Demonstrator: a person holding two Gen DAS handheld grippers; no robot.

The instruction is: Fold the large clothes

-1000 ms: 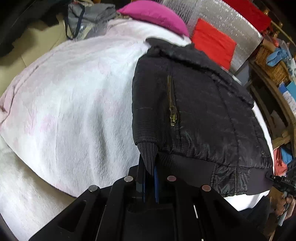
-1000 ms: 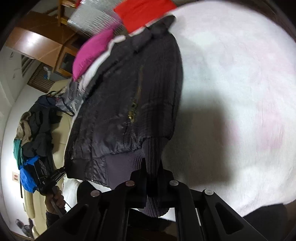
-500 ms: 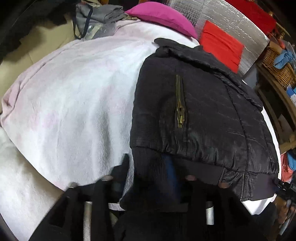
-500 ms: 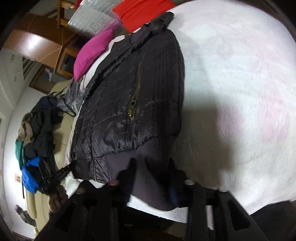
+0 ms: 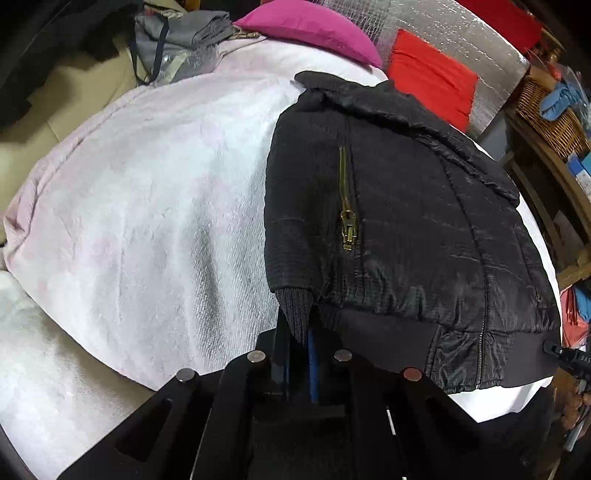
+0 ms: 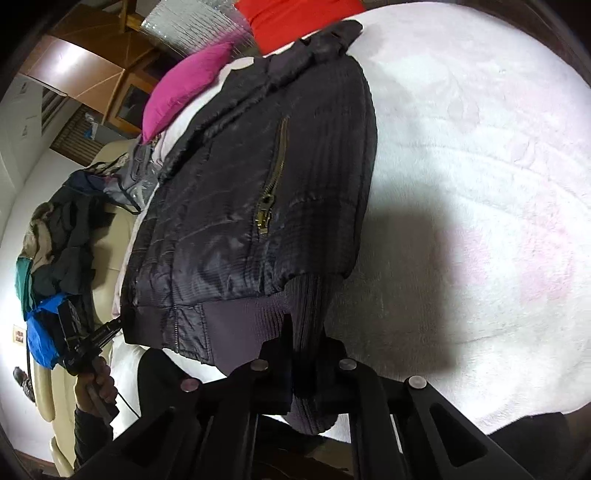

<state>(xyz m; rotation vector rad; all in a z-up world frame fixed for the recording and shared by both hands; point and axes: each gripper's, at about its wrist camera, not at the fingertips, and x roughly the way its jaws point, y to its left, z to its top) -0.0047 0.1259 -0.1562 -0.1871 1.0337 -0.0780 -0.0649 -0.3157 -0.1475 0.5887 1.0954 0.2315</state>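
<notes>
A black quilted jacket (image 5: 406,221) with a brass pocket zip lies flat on a white-pink blanket (image 5: 147,203), sleeves folded over its front. In the left wrist view my left gripper (image 5: 297,332) has its jaws closing, pads pressed on the dark ribbed cuff (image 5: 293,306) at the jacket's near left corner. In the right wrist view the same jacket (image 6: 240,221) runs away from me. There my right gripper (image 6: 306,339) is also closing, its pads pinching the other ribbed cuff (image 6: 310,295) near the hem. A hand (image 6: 96,384) holds the left gripper at the hem's far end.
A magenta pillow (image 5: 310,29), a red cushion (image 5: 432,77) and a silver foil panel (image 5: 443,26) line the bed's head. A grey bag (image 5: 177,40) sits at the far left. A wicker basket (image 5: 550,110) and shelves stand on the right. Clothes are heaped on a cream sofa (image 6: 55,236).
Both grippers opened for a moment over the cuffs half a second ago and have shut on them again. The jacket lies where it did.
</notes>
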